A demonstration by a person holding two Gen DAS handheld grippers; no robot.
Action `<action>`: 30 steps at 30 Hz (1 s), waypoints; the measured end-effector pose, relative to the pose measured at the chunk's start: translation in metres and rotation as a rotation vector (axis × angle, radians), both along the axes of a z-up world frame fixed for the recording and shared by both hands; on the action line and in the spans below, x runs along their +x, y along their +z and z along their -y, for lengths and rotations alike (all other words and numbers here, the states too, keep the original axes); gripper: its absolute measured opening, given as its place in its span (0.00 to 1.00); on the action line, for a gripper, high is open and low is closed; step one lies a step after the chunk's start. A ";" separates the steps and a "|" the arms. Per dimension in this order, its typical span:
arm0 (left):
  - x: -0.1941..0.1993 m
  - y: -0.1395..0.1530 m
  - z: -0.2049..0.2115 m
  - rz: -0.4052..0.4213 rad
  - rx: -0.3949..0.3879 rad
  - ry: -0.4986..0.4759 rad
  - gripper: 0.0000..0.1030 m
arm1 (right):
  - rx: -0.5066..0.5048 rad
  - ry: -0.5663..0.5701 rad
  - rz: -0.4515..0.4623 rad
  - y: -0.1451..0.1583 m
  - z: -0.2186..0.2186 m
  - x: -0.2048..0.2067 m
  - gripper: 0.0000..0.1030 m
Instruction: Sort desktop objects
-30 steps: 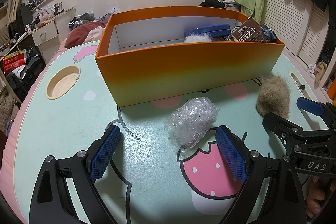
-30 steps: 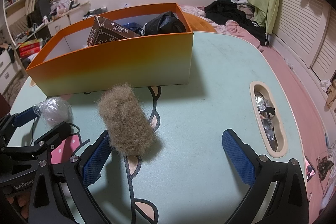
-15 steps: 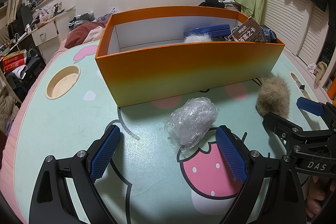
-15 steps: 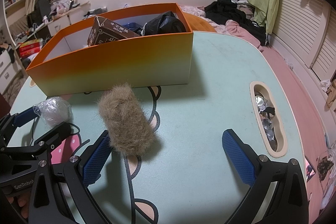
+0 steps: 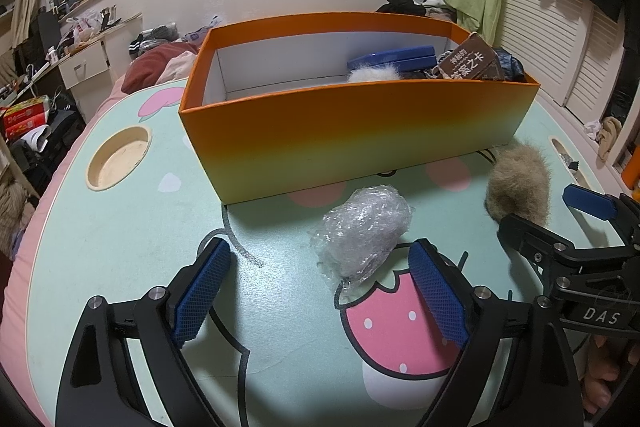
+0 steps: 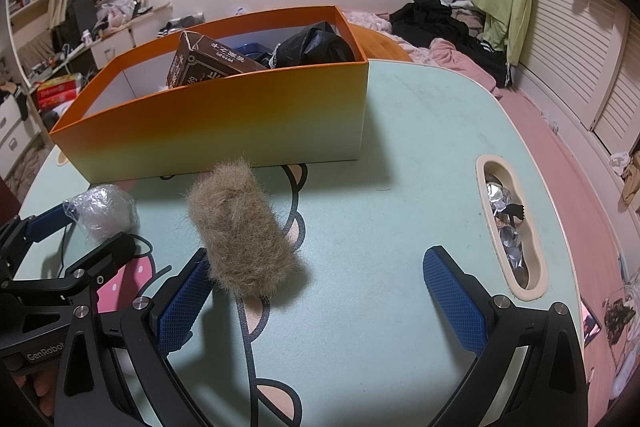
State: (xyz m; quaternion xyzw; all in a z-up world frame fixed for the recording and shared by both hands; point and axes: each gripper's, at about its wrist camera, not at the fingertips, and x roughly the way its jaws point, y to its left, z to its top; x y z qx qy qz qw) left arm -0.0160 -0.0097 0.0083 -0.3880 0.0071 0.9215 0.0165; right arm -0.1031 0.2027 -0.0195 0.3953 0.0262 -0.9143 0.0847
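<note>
Left wrist view: the left tongs [image 5: 320,285] gape wide on the tabletop [image 5: 120,227], a crumpled plastic wrap ball [image 5: 362,229] at frame centre near their right pad, the orange box [image 5: 352,131] walling off the space behind it. Right wrist view: the right tongs [image 6: 320,293] also stand wide, the furry brown roll [image 6: 240,231] touching their left pad at centre left, foil scraps [image 6: 506,223] in a tabletop slot at right.

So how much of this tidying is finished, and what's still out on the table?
Partly done: the orange box already holds a brown carton, a blue case and a black bag. Nothing is in hand; the left tongs and right tongs are both open. Left: the plastic-wrap ball and the furry brown roll.
</note>
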 end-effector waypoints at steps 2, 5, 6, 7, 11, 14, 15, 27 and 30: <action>0.001 0.001 -0.002 -0.005 -0.003 -0.008 0.83 | 0.001 0.000 0.000 0.000 0.000 0.000 1.00; 0.001 0.002 -0.003 -0.006 -0.002 -0.008 0.83 | -0.001 0.000 0.000 0.000 0.001 0.000 1.00; 0.001 0.002 -0.003 -0.006 -0.002 -0.009 0.83 | -0.001 0.000 0.000 0.000 0.000 0.000 1.00; 0.001 0.002 -0.003 -0.006 -0.002 -0.009 0.83 | -0.001 0.000 0.000 0.000 0.000 0.000 1.00; 0.000 0.002 -0.003 -0.005 -0.004 -0.005 0.84 | -0.001 -0.001 0.000 0.000 0.001 0.000 1.00; 0.000 0.002 -0.002 -0.004 -0.003 -0.007 0.84 | -0.001 -0.001 0.000 0.000 0.001 0.000 1.00; 0.000 0.002 -0.002 -0.005 -0.003 -0.008 0.84 | -0.001 -0.001 0.000 0.000 0.000 0.000 1.00; 0.006 0.006 -0.017 -0.061 -0.007 -0.098 0.32 | -0.013 0.058 -0.039 0.003 0.007 0.008 0.80; 0.006 0.008 -0.015 -0.062 0.015 -0.101 0.32 | 0.020 0.095 -0.087 0.004 0.017 0.016 0.34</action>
